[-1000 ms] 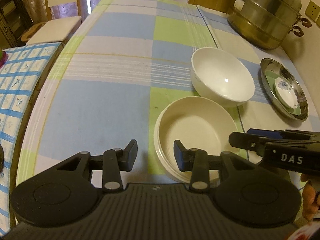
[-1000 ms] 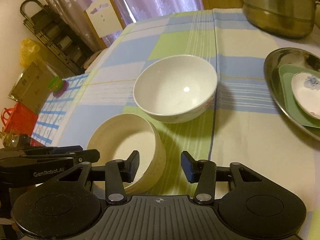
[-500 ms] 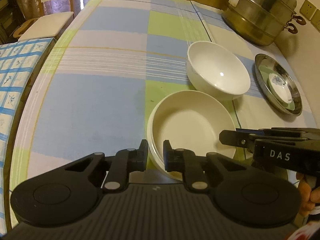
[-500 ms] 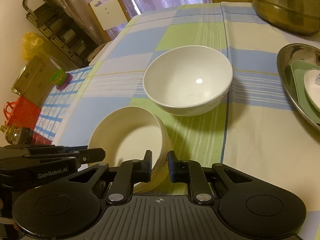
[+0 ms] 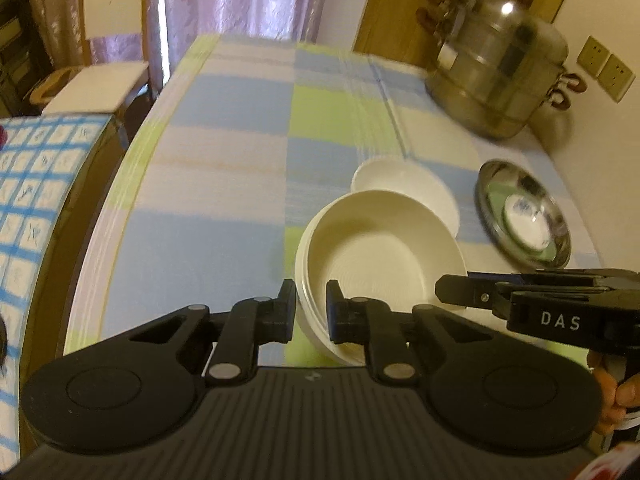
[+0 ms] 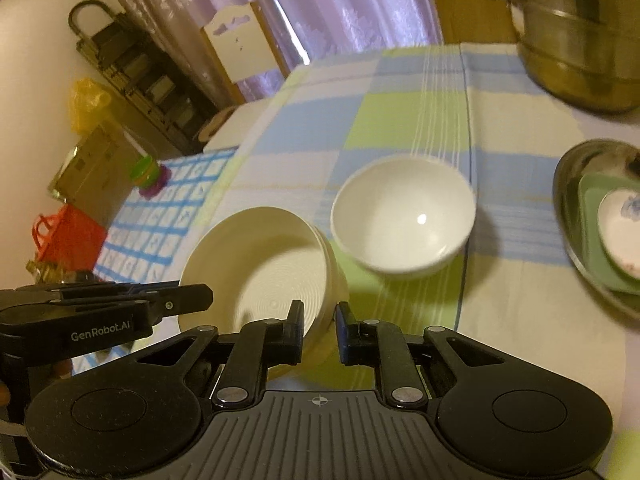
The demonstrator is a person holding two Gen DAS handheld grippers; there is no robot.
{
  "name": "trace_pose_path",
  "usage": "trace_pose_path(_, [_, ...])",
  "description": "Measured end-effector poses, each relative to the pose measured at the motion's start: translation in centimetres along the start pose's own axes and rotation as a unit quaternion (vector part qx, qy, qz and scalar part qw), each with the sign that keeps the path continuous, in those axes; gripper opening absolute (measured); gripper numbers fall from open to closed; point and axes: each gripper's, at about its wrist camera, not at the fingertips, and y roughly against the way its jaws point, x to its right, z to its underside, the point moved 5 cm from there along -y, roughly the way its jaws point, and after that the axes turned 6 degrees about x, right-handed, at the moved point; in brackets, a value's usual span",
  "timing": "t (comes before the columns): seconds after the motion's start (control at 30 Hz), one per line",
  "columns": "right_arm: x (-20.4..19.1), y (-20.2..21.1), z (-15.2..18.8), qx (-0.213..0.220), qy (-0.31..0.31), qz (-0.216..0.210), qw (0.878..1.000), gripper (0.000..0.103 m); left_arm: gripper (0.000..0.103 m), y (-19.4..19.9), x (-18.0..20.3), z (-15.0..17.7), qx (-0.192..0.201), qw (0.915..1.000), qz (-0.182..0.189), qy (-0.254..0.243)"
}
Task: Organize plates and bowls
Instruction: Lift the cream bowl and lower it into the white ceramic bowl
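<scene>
Both claws clamped on the cream bowl: left gripper pinches its near-left rim, right gripper its near-right wall. Bowl is off the checked tablecloth, tilted. Keep both hands level with each other or it twists out. White bowl sits just beyond, likely the nesting target. Steel plate with dishes to the right, steamer pot far right; both clear of the path.
</scene>
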Motion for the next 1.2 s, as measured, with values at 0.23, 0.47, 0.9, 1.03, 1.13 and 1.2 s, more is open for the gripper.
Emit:
trace_pose_path(0.23, [1.8,0.9,-3.2,0.025,-0.015,0.019,0.999,0.017,0.014,-1.7,2.2,-3.7,0.018,0.9995,0.019,-0.017])
trace_pose_path(0.47, [4.5,0.4,-5.8,0.039,-0.041,0.043,0.997,0.017,0.014,-5.1,4.5,-6.5,0.021,0.9988,0.031,-0.031])
trace_pose_path(0.9, [8.0,-2.1,-6.2,0.012,-0.079,0.062,0.995,0.017,0.014,-9.3,5.1,-6.5,-0.007,0.9989,0.031,-0.034])
trace_pose_path(1.03, [8.5,-2.7,-6.1,0.007,-0.085,0.067,0.994,0.017,0.014,-10.2,5.1,-6.2,-0.016,0.9989,0.03,-0.032])
trace_pose_path(1.13, [8.7,-3.2,-6.0,0.001,-0.088,0.07,0.994,0.017,0.014,-10.7,5.1,-6.2,-0.022,0.9988,0.03,-0.032])
trace_pose_path(1.2, [8.9,-3.4,-5.9,-0.001,-0.089,0.071,0.993,0.017,0.014,-10.9,5.1,-6.1,-0.026,0.9987,0.029,-0.032])
